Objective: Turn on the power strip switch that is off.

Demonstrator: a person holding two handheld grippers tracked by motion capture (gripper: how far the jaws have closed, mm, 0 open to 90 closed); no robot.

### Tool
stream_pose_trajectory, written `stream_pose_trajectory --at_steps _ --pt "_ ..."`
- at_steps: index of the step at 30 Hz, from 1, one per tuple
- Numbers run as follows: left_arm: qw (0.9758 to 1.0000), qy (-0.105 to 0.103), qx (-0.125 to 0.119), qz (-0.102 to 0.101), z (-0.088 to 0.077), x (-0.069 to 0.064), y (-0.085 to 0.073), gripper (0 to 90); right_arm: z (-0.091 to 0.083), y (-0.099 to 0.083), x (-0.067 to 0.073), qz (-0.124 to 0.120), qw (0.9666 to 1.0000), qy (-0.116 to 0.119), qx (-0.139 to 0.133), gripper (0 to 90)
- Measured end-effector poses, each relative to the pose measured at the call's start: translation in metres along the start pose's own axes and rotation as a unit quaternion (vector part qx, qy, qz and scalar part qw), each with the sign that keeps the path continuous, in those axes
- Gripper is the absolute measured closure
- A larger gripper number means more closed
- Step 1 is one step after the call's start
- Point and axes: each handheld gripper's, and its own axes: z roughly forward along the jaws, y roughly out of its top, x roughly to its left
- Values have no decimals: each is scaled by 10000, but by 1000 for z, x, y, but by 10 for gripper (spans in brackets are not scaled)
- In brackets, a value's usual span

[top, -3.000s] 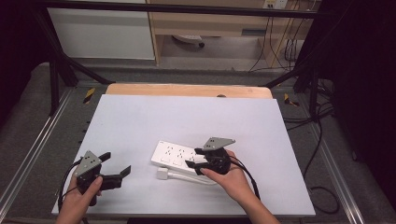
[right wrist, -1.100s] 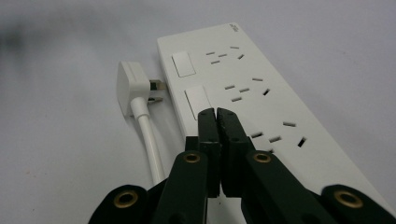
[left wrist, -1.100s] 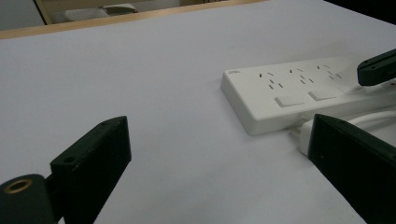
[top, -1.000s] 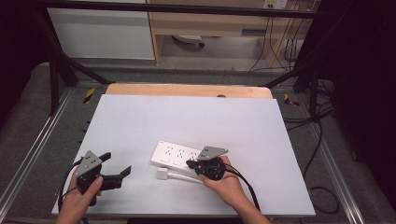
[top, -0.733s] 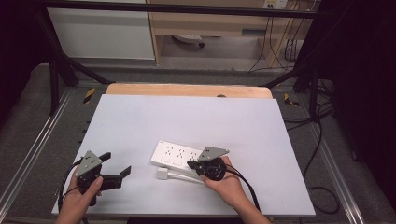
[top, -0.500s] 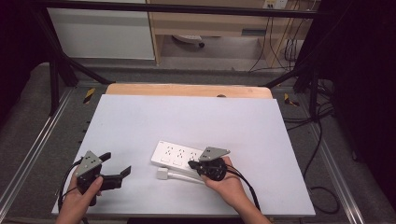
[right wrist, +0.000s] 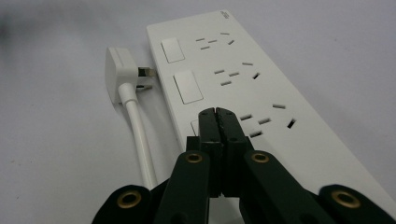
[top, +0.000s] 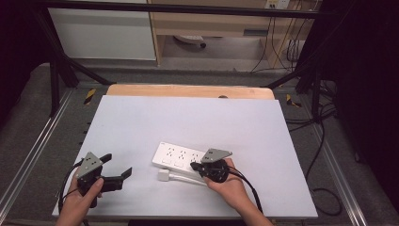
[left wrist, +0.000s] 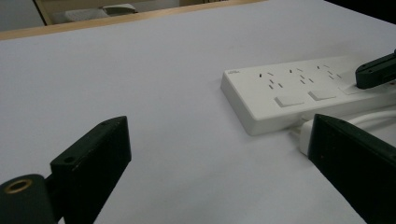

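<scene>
A white power strip (top: pixel 181 157) (left wrist: pixel 299 86) (right wrist: pixel 243 79) with three switches lies near the middle of the table. Its white plug (top: pixel 163 175) (right wrist: pixel 116 70) lies loose beside it, the cord (right wrist: pixel 140 135) trailing back. My right gripper (top: pixel 195 165) (right wrist: pixel 217 114) is shut with nothing between its jaws, and its tips rest over the nearest switch of the strip. My left gripper (top: pixel 117 169) (left wrist: pixel 219 154) is held open low over the table's front left, pointing toward the strip, nothing between its jaws.
The white tabletop (top: pixel 188 117) has a wooden strip (top: pixel 188 91) along its far edge. Metal rails run along both sides, and cables (top: pixel 320 127) lie on the floor to the right.
My right gripper has come down slightly toward the near end of the power strip. The left gripper has stayed in place.
</scene>
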Motion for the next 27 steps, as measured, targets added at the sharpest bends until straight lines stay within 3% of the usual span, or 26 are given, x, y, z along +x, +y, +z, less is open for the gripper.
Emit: stream_pose_trajectory --at_steps 27 --pt "10000 8 -3 9 0 0 0 61 3 -6 -1 46 9996 131 -243 900"
